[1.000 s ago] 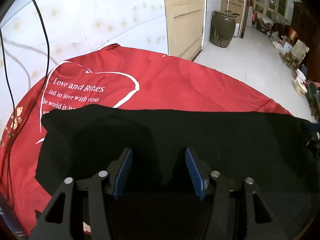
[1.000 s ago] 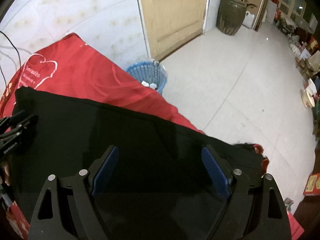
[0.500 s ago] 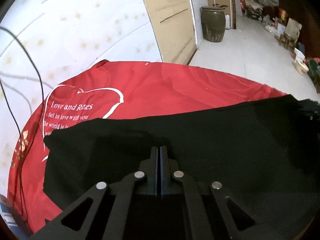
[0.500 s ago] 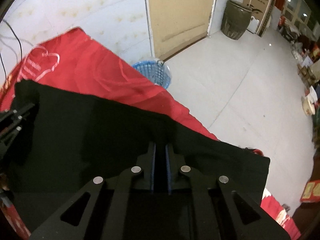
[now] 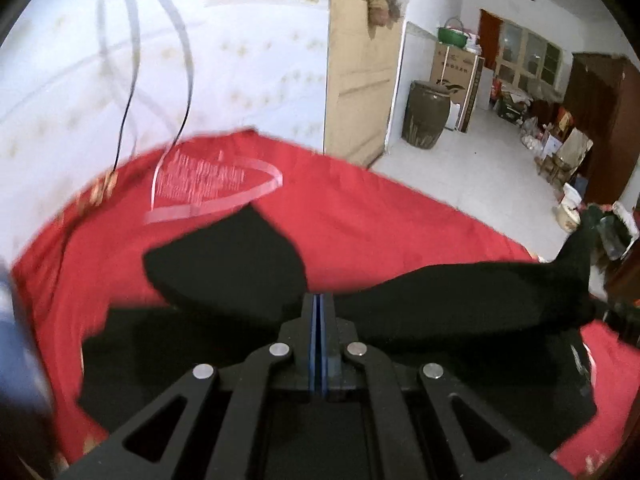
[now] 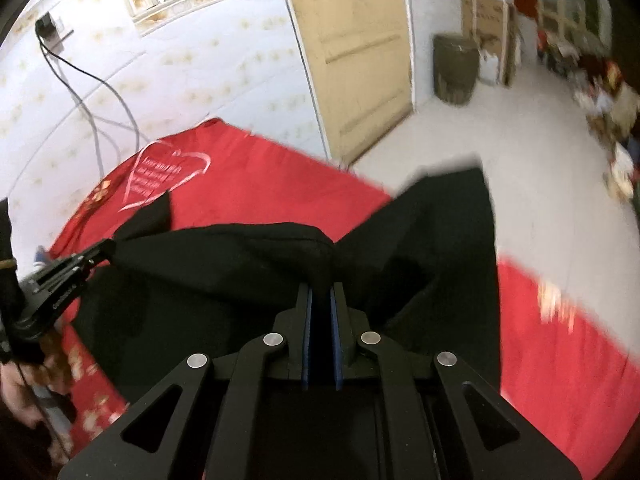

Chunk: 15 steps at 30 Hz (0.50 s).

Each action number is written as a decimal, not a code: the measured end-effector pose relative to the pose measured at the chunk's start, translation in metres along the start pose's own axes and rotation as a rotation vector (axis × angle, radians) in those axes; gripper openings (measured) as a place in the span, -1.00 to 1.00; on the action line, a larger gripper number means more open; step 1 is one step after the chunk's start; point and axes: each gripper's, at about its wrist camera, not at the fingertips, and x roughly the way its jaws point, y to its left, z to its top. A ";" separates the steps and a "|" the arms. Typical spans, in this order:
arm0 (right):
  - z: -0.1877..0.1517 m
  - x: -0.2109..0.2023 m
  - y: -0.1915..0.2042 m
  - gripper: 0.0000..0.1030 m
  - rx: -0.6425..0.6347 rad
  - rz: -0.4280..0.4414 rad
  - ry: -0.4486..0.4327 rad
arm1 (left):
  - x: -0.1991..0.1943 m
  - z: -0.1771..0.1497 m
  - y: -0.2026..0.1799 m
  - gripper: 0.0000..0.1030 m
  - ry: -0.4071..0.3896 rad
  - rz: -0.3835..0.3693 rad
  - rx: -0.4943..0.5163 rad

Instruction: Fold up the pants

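Note:
The black pants (image 5: 448,296) lie over a red bedspread (image 5: 360,216) printed with a white heart. My left gripper (image 5: 319,300) is shut on the near edge of the pants and holds it lifted, so a flap (image 5: 228,264) stands up to its left. My right gripper (image 6: 320,296) is shut on a bunched fold of the pants (image 6: 248,252), also lifted, with a flap (image 6: 444,216) raised to its right. The left gripper (image 6: 104,250) also shows at the left of the right wrist view, pinching the fabric.
The bedspread (image 6: 256,176) runs up to a white patterned wall with hanging cables (image 5: 180,80). A wooden door (image 6: 352,48) stands behind. Beyond it are a tiled floor (image 5: 472,168), a brown jar (image 5: 426,116), boxes and clutter.
Both grippers went from open to shut on the pants' near edge, then lifted it. The flat pants now hang in raised folds, and both views tilted upward.

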 end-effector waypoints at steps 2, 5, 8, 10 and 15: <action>-0.030 -0.006 0.002 -0.86 0.040 -0.001 0.052 | -0.004 -0.026 0.003 -0.96 0.045 0.002 -0.022; -0.076 0.005 -0.001 -0.85 0.105 -0.013 0.185 | 0.004 -0.061 0.013 -0.95 0.150 -0.001 -0.044; -0.104 0.018 -0.011 -0.75 0.209 -0.022 0.296 | -0.002 -0.079 0.022 -0.95 0.187 0.015 -0.051; -0.109 0.010 -0.018 -0.59 0.282 0.017 0.288 | -0.009 -0.076 0.030 -0.95 0.177 0.013 -0.074; -0.107 -0.012 -0.030 0.11 0.391 0.076 0.210 | -0.024 -0.060 0.038 -0.73 0.124 -0.002 -0.104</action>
